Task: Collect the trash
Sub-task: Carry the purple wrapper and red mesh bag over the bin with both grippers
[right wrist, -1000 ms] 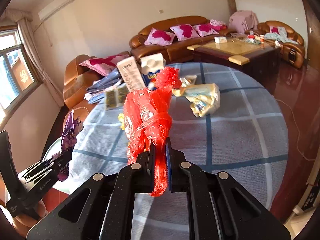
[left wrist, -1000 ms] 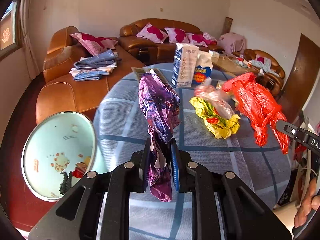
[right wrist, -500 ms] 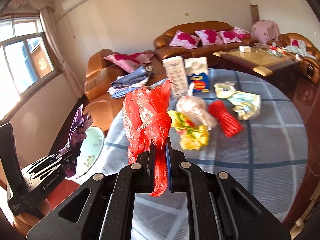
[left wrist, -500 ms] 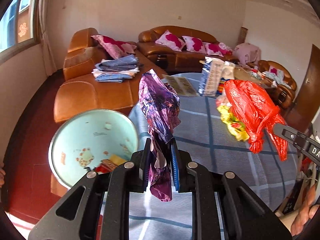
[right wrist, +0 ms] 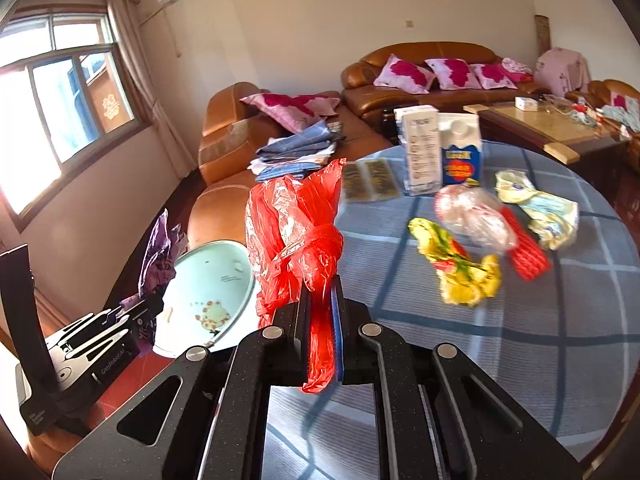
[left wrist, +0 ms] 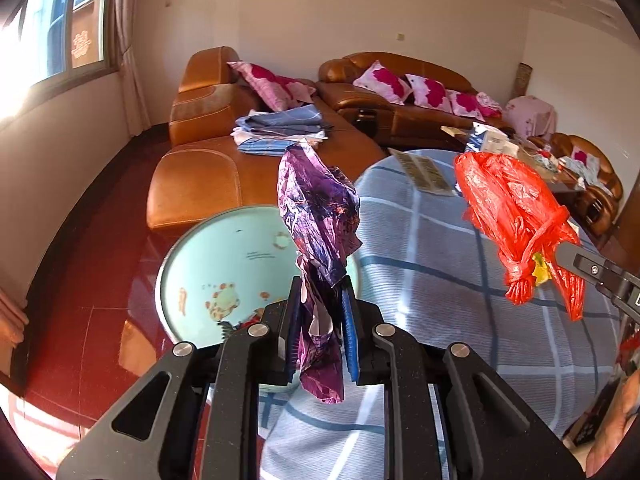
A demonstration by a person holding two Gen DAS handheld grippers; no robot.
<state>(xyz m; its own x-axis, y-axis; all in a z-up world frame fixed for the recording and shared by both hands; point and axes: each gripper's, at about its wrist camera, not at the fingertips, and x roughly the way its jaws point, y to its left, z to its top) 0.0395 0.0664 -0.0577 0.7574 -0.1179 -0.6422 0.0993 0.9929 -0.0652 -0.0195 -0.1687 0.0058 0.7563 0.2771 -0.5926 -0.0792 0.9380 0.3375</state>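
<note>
The left hand-held gripper [left wrist: 320, 320] was clamped on a purple wrapper [left wrist: 316, 216]; the right hand-held gripper [right wrist: 320, 320] pinched a red plastic bag [right wrist: 292, 236]. The pale-green bin [left wrist: 200, 260], at ten o'clock beside the bench [right wrist: 520, 340], probably received them best once both hung squarely over its mouth before letting go.

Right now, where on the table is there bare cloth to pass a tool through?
Bare cloth lies along the table's near edge, in front of the yellow wrapper and red mesh sleeve. The far side is crowded: clear bag, pale wrapper, two cartons, flat printed packet.
</note>
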